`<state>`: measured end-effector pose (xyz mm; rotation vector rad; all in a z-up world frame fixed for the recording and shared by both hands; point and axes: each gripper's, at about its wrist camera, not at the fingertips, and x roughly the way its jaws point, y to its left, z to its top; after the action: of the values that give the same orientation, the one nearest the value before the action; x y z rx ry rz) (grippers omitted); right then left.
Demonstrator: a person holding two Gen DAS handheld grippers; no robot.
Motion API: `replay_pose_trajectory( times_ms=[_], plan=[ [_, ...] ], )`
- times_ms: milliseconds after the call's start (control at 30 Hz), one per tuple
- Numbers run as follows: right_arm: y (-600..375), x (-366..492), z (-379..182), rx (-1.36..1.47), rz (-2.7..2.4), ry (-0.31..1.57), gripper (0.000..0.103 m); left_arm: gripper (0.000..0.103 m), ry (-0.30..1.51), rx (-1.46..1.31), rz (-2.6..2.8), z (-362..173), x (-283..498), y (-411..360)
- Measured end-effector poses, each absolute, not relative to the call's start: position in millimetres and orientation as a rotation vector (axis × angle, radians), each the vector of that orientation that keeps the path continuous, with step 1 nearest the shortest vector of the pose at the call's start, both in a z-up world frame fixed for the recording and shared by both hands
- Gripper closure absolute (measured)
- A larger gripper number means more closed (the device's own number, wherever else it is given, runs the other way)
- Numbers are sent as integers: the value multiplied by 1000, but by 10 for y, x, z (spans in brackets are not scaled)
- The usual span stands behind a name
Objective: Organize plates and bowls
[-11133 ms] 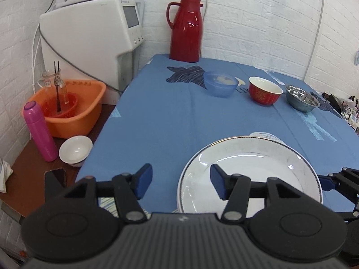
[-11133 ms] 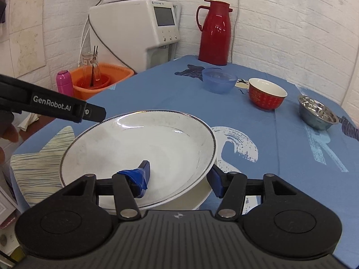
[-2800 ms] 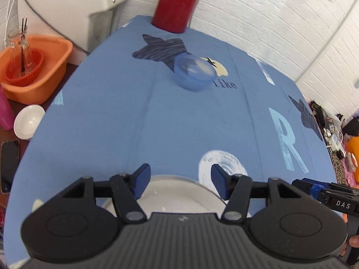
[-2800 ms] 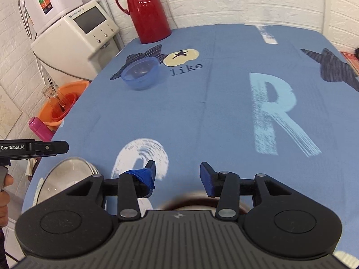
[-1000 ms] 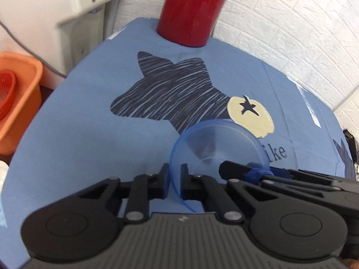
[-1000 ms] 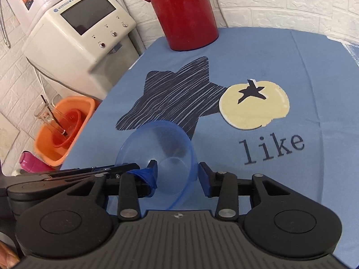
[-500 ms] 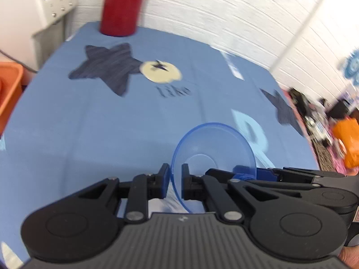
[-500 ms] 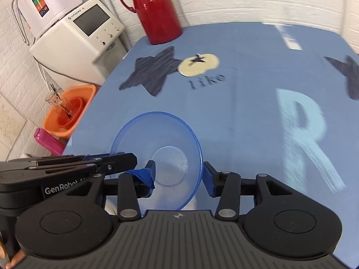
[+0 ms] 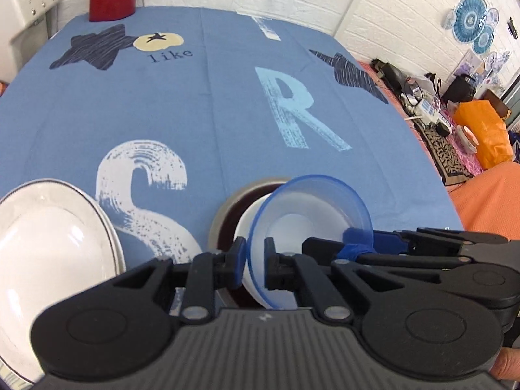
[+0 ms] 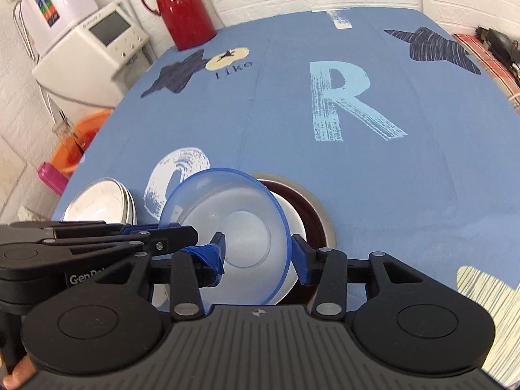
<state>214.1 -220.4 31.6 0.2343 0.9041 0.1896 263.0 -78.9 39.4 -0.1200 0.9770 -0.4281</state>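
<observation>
Left gripper (image 9: 255, 260): jaws pressed together, pinching near rim of translucent blue plastic bowl (image 9: 312, 208). Right gripper (image 10: 260, 255): jaws spread wide, straddling same bowl, pads at its sides; actual contact unclear. Blue bowl tilted, low over white-lined bowl (image 10: 292, 224) nested in steel bowl (image 10: 320, 208); whether seated, cannot tell. Stack of white round plates (image 9: 48, 227) just left of bowls. All on blue printed tablecloth (image 9: 227, 97). Red thermos jug (image 10: 178, 9) at far edge.
</observation>
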Motion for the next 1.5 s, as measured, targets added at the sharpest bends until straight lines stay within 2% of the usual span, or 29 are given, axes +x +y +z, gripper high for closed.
replay_pose_trajectory(
  times_ms=[67,167,200,433,733,1100,1500],
  plan=[
    [-2265,2087,335,265,185,876,75,94,978,-133,-432,406,2635,-764],
    [-2388,2005,407,295,153,819,74,49,946,-124,-388,470,2628,-721],
    [-2423,1995,428,301,148,805,74,47,927,-124,-392,502,2614,-703],
    [-2651,1599,391,391,125,642,72,46,882,-111,-410,627,2602,-493],
    [-2629,1040,79,512,39,546,71,44,968,-26,-462,514,2798,-182],
    [-2778,1155,90,511,-51,582,70,44,1130,47,-604,307,3143,-345],
    [-2746,1465,-15,350,5,757,69,41,1134,78,-593,129,3173,-421]
  ],
)
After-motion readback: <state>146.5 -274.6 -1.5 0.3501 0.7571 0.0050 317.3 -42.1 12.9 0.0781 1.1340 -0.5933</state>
